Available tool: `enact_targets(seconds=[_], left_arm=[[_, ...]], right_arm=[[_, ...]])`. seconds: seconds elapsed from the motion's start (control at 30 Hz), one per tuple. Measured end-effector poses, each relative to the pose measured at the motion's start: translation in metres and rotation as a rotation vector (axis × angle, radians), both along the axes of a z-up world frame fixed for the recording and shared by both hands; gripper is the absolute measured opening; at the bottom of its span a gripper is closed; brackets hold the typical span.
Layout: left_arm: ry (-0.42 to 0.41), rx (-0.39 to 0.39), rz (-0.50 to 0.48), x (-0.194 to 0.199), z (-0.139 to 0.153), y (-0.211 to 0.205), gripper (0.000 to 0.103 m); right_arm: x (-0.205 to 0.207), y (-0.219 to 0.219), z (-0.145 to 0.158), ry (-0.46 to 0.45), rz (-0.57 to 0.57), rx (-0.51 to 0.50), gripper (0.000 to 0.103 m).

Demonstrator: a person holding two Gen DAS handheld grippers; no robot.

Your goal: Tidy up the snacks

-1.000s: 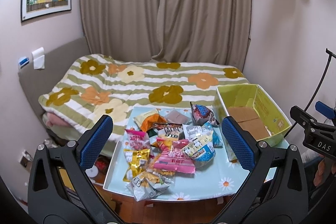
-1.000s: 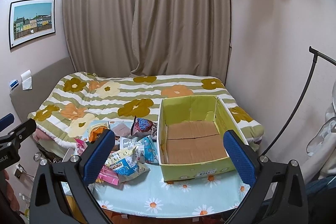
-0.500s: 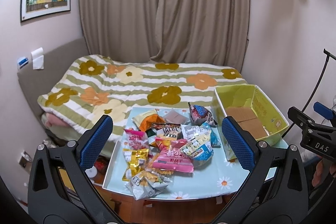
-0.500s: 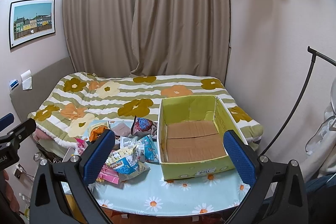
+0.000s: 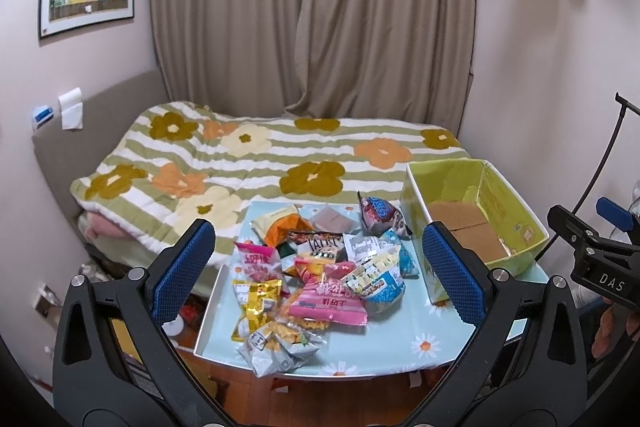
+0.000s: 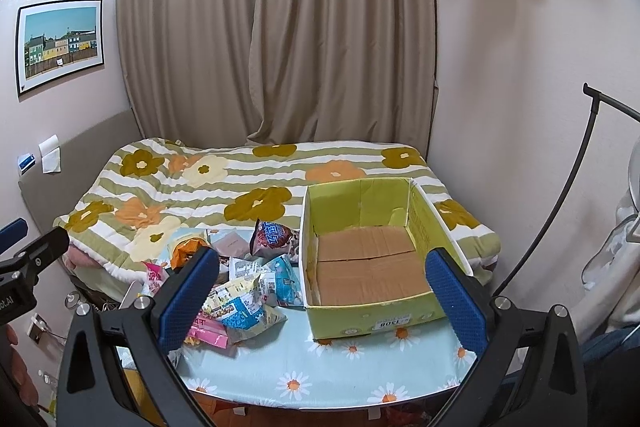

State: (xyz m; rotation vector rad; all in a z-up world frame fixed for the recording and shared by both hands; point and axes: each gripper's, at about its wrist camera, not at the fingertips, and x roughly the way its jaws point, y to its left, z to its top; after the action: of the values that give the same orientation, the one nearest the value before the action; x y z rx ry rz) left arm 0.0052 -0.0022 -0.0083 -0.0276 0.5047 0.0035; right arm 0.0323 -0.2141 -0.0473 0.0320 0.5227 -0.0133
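Snacks (image 5: pixel 320 267) piled beside box (image 6: pixel 372 315), tongs spread

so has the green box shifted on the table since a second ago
No. The green box sits by the same daisy prints on the tablecloth, beside the snack pile.

Two black plastic two-finger grippers noted: left gripper (image 5: pixel 319 277), right gripper (image 6: pixel 320 301). Blue textured fingertip pads (image 5: pixel 185 269), silver screws (image 5: pixel 500 274), white "DAS" marking (image 5: pixel 611 283).
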Motion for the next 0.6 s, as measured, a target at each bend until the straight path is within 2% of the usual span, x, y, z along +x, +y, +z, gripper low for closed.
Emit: enact_targets(seconds=[0.27,0.6], left_arm=[[0.007,-0.014,-0.006,0.0013,-0.0001,0.0031,0.102],[0.005,-0.013,0.032,0.0082,0.0019,0.0095,0.102]], right_arm=[[-0.0044,0.0005,-0.0008,0.001,-0.005,0.004,0.103],[-0.004,-0.0026,0.0002,0.0,0.018,0.02,0.103]])
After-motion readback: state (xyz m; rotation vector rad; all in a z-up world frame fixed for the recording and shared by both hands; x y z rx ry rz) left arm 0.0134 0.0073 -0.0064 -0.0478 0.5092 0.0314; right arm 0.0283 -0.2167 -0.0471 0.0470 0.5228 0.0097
